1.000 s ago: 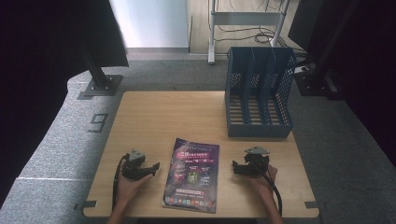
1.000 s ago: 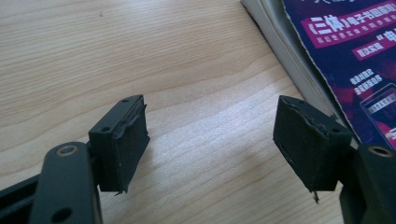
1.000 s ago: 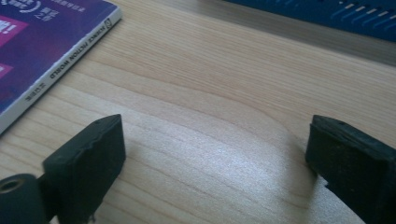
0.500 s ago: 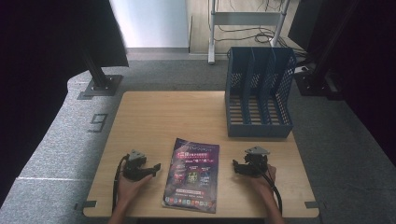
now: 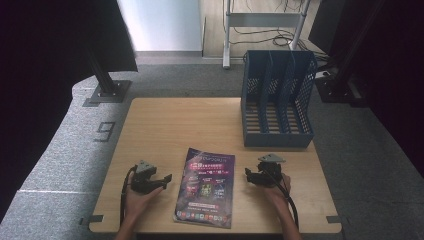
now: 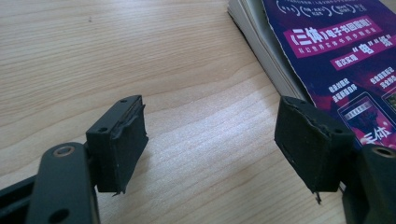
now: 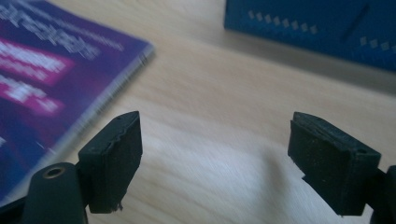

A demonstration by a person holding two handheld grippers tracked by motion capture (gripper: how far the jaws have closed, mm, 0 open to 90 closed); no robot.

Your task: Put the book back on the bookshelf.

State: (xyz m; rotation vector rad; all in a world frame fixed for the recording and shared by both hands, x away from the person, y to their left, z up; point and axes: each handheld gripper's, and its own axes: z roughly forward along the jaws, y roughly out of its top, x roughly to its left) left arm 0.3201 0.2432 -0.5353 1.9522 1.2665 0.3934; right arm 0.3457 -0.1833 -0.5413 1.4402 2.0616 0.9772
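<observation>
A: Where is your left gripper [image 5: 161, 179] right now?

B: It rests on the desk [image 5: 180, 125] near the front edge, just left of the magazine [image 5: 206, 186]. In the left gripper view your jaws stand wide apart with bare wood between them, and the right jaw sits just beside the magazine's [image 6: 345, 60] left edge, where the stacked pages show. Nothing is held.

A: And your right gripper [image 5: 248, 174]?

B: You hold it on the desk just right of the magazine, pointing left toward it. In the right gripper view the jaws are also spread wide and hold nothing; the magazine's [image 7: 51, 70] corner lies at the left, short of the left jaw, and the blue wall of the file rack [image 7: 317, 28] runs across the far side.

A: How does the magazine lie?

B: Flat, cover up, purple with pink banners, between your two grippers at the near middle of the desk, its near edge close to the desk's front edge.

A: And the rack?

B: The blue file rack [image 5: 278, 100] stands upright on the far right part of the desk, well apart from the magazine, its slots open toward you.
</observation>
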